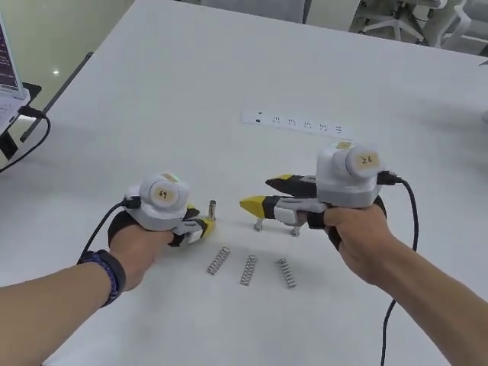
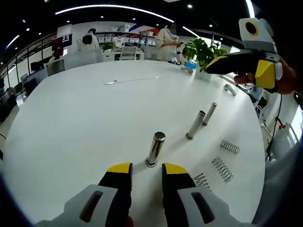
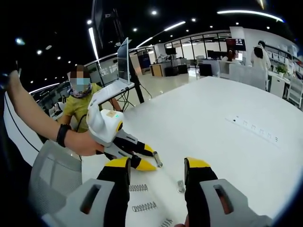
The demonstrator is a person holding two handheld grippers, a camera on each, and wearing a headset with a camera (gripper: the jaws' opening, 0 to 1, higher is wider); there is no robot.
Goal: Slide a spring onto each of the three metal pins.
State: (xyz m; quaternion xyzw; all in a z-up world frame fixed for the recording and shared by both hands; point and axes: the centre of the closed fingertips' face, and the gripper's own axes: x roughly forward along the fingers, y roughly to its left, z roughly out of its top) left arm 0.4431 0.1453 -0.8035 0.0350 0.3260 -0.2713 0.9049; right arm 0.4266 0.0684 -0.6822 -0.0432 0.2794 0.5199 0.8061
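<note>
Three short metal pins stand upright on the white table (image 1: 229, 91). The left pin (image 1: 212, 207) (image 2: 155, 148) rises just ahead of my open left gripper (image 1: 200, 217) (image 2: 147, 171), in line with the gap between its jaws. The other two pins (image 1: 258, 224) (image 1: 294, 230) (image 2: 195, 125) (image 2: 209, 113) stand under my right gripper (image 1: 258, 193) (image 3: 157, 166), which hovers above the table, open and holding nothing. Three springs (image 1: 219, 260) (image 1: 248, 270) (image 1: 286, 272) lie loose in a row nearer to me. They also show in the left gripper view as springs (image 2: 230, 146) (image 2: 221, 169).
A white power strip (image 1: 297, 122) (image 3: 251, 127) lies farther back on the table. A laptop (image 1: 8, 76) and its cable sit at the far left edge. A person (image 3: 83, 94) sits beyond the table's left side. Office chairs (image 1: 404, 19) stand behind the table.
</note>
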